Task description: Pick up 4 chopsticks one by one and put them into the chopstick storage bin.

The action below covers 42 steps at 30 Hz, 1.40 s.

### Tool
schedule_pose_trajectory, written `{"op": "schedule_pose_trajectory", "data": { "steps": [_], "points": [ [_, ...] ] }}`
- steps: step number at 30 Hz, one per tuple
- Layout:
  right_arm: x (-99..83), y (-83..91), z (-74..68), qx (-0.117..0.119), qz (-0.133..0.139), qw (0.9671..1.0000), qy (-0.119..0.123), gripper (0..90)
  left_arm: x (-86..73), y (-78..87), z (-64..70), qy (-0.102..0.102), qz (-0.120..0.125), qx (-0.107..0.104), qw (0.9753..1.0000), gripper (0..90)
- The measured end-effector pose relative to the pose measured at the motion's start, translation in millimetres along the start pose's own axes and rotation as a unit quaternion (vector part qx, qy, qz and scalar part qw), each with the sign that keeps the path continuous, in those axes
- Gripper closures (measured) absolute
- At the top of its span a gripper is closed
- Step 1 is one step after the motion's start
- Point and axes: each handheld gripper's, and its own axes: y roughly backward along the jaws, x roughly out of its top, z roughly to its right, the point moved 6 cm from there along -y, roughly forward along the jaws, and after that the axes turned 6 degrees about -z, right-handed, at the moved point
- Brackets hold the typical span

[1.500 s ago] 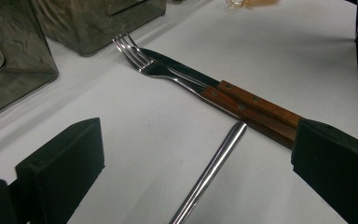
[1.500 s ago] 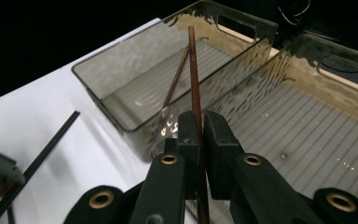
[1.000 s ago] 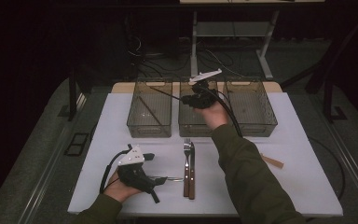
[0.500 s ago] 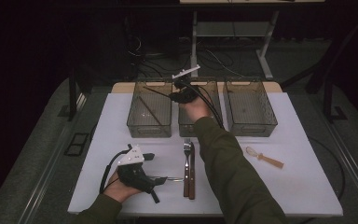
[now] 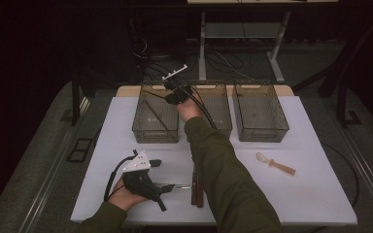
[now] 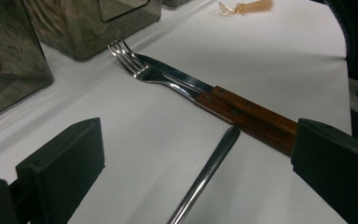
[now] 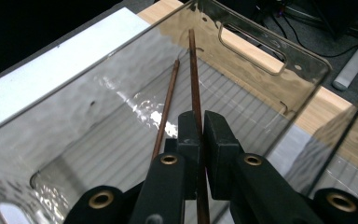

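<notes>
Two black jaws of the right gripper [image 7: 199,128] are squeezed together on a thin brown stick [image 7: 194,74]. It looks like a chopstick. The stick pokes out past the jaws and points down into the left clear bin [image 5: 155,114], the one at the far end of the white table [image 5: 320,194]. Another brown stick [image 7: 167,107] already lies in that bin, just beside the held one (a pair, I think). To do this part well, the person should lower the stick close to the bin floor, line it up with the other stick, then let go softly so it does not bounce.

The left gripper [image 5: 161,186] rests near the table's front edge with its jaws wide apart. A silver handle [image 6: 205,175] lies between them. A fork [image 6: 144,72] and a knife [image 6: 242,107] with wooden handles lie just beyond.
</notes>
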Motion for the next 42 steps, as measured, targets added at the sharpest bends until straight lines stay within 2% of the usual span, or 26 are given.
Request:
{"op": "schedule_pose_trajectory", "data": {
  "steps": [6,8,11,16,22,24,26,30,32,36,38,42],
  "points": [
    [4.0,-9.3,-7.6,-0.002,-0.003,1.0000,0.000,83.4,0.1,0.1,-0.2,-0.003,-0.001,-0.001,1.0000,1.4],
    [5.3,-10.1,-9.9,-0.004,0.004,1.0000,0.004,74.4,0.1,0.1,-0.3,-0.003,-0.001,-0.001,1.0000,1.4],
    [6.8,-8.8,-10.8,-0.009,0.011,0.9999,0.008,65.6,0.6,-0.1,0.0,-0.001,0.002,-0.001,1.0000,1.4],
    [7.8,-2.7,-9.5,0.003,0.018,0.9998,-0.004,55.7,0.6,-0.3,-0.1,-0.001,0.002,-0.001,1.0000,1.5],
    [4.8,9.5,-10.2,0.029,0.029,0.9992,-0.002,44.1,0.3,0.5,-0.3,-0.002,0.001,-0.001,1.0000,1.5],
    [1.6,13.6,-12.1,0.050,0.025,0.9984,-0.003,41.9,0.4,1.1,-0.6,-0.004,0.000,-0.001,1.0000,1.4],
    [-1.7,19.7,-12.6,0.048,0.032,0.9983,0.005,38.8,0.1,1.5,-0.7,-0.006,-0.003,-0.001,1.0000,1.5],
    [-10.6,31.8,-13.2,0.065,0.043,0.9969,0.008,34.9,-0.4,1.0,0.3,-0.005,-0.006,-0.002,1.0000,1.5],
    [-16.4,37.5,-12.4,0.064,0.049,0.9967,0.014,30.9,-0.5,1.0,0.4,-0.006,-0.006,-0.001,1.0000,1.5],
    [-29.6,48.4,-10.5,0.075,0.054,0.9956,0.017,26.6,-0.4,0.4,1.0,-0.004,-0.005,-0.002,1.0000,1.5],
    [-36.3,53.6,-7.8,0.067,0.058,0.9959,0.019,25.2,-0.5,-0.2,1.3,-0.002,-0.005,-0.002,1.0000,1.5],
    [-51.1,64.1,-1.8,0.064,0.064,0.9959,0.004,18.5,-0.7,0.4,0.7,-0.003,-0.006,0.000,1.0000,1.5]
  ]
}}
